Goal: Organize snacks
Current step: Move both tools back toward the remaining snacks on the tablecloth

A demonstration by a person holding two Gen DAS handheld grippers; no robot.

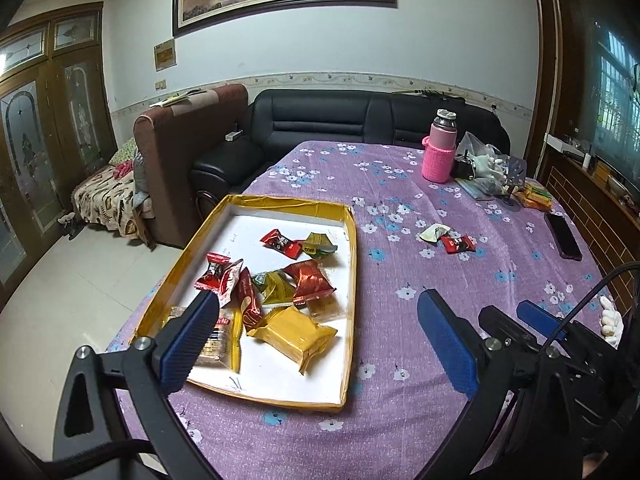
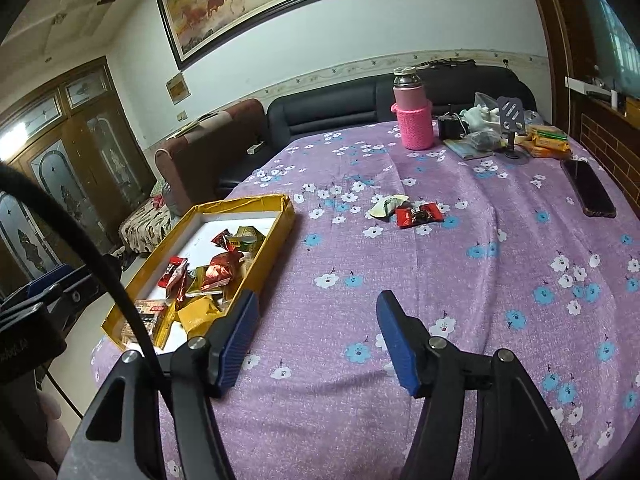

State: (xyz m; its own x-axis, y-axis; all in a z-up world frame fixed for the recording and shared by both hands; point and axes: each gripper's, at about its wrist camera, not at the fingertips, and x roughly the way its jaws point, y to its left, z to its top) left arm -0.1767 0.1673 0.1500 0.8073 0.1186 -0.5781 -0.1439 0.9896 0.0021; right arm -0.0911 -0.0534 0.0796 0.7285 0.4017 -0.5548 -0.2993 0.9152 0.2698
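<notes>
A yellow-rimmed tray (image 1: 353, 264) with a white floor lies on the purple flowered tablecloth and holds several wrapped snacks: red, green and a big yellow pack (image 1: 294, 334). Two snacks lie loose on the cloth to its right, a red one (image 1: 456, 243) and a white-green one (image 1: 434, 233). My left gripper (image 1: 318, 296) is open above the tray's near end, nothing between its fingers. My right gripper (image 2: 318, 295) is open over bare cloth, right of the tray wall (image 2: 276, 236). The loose red snack (image 2: 418, 215) and the white-green snack (image 2: 387, 205) lie well beyond it.
At the table's far end stand a pink-sleeved bottle (image 1: 439, 152), a plastic bag with odds and ends (image 1: 482, 160) and yellow packets (image 2: 548, 140). A dark phone (image 2: 588, 194) lies near the right edge. Sofas stand behind the table, with open floor to the left.
</notes>
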